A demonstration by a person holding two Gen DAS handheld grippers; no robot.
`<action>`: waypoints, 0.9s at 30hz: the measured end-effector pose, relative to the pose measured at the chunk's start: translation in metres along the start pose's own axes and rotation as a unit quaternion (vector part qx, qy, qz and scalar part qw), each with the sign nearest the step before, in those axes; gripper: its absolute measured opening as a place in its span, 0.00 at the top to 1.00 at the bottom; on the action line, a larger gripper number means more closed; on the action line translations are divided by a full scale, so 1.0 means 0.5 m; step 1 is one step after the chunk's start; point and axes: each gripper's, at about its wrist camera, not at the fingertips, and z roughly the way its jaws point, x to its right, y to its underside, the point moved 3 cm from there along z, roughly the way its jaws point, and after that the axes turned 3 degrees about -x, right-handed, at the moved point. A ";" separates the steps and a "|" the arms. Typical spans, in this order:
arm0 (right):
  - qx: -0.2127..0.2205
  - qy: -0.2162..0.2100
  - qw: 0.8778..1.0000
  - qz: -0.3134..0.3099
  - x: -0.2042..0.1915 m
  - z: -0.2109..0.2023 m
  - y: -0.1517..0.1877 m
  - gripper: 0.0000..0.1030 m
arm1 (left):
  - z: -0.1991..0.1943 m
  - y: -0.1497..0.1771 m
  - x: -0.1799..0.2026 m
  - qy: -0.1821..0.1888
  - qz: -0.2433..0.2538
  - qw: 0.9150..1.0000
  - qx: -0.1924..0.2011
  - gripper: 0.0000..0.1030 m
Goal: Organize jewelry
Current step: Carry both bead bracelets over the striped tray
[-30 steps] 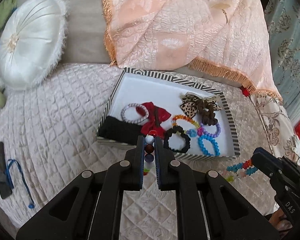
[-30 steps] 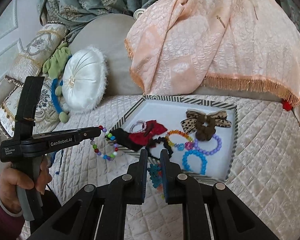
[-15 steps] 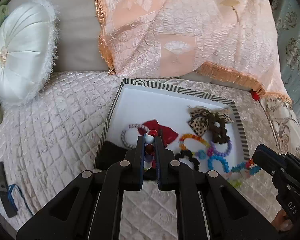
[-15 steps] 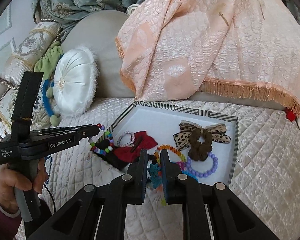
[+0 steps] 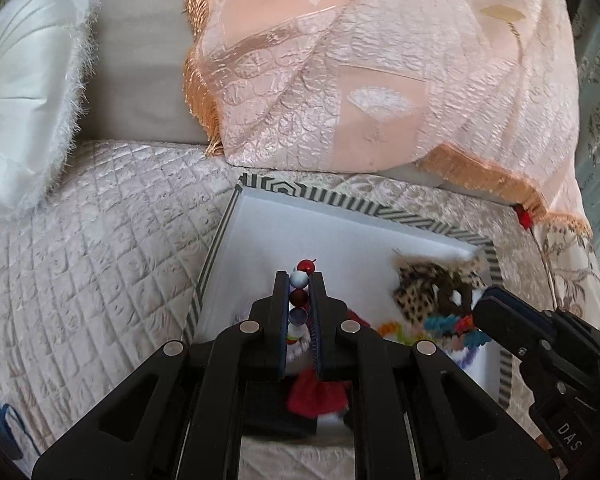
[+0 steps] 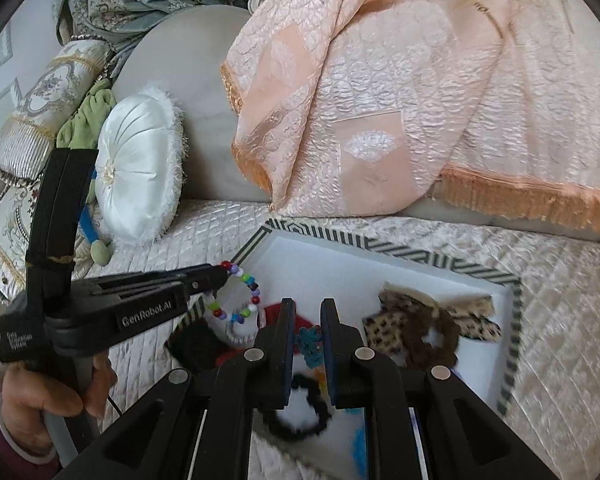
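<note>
over the tray: both grippers are held above the striped-rim tray (image 6: 396, 254), each with a piece carried in, presumably so that it can be set down inside the white floor.
left gripper (image 5: 299, 280): jaws nearly shut, clamped on a multicolour bead bracelet (image 6: 242, 298); the loop is seen hanging free below the tips, over the tray's near-left corner.
right gripper (image 6: 307, 322): jaws narrowly parted, pinched on a teal beaded bracelet (image 6: 311, 342) with red and orange parts; it is held low, just above the pieces already laid.
tray contents: a leopard-print bow scrunchie (image 6: 428, 320) lies toward the right wall; a red bow (image 5: 320, 394), a black scrunchie (image 6: 300, 412) and a black cloth piece (image 6: 194, 344) are grouped at the near side, so the far half is left bare.
surface: a quilted, pale satin sofa seat (image 5: 100, 240), soft enough that the tray may rock if pressed.
room: a peach fringed throw (image 6: 420, 100) is draped over the backrest; a round white cushion (image 6: 138, 176) is propped at the left.
</note>
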 end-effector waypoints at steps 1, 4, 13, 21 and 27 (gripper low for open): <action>-0.002 -0.003 1.000 0.002 0.000 0.016 -0.010 0.88 | 0.008 -0.004 -0.005 -0.001 -0.003 1.000 -0.001 0.92; -0.008 -0.010 1.000 0.005 0.000 0.056 -0.033 0.88 | 0.037 -0.013 -0.028 -0.012 -0.014 1.000 -0.007 0.92; -0.022 -0.007 0.999 0.029 0.036 0.162 -0.071 0.88 | 0.087 0.001 -0.087 -0.041 -0.029 0.998 -0.027 0.92; -0.046 0.012 0.997 0.053 0.069 0.219 -0.055 0.88 | 0.104 0.011 -0.084 -0.044 -0.025 0.998 -0.030 0.92; -0.066 0.031 0.995 0.070 0.086 0.235 -0.043 0.88 | 0.103 0.014 -0.081 -0.056 -0.017 0.998 -0.025 0.92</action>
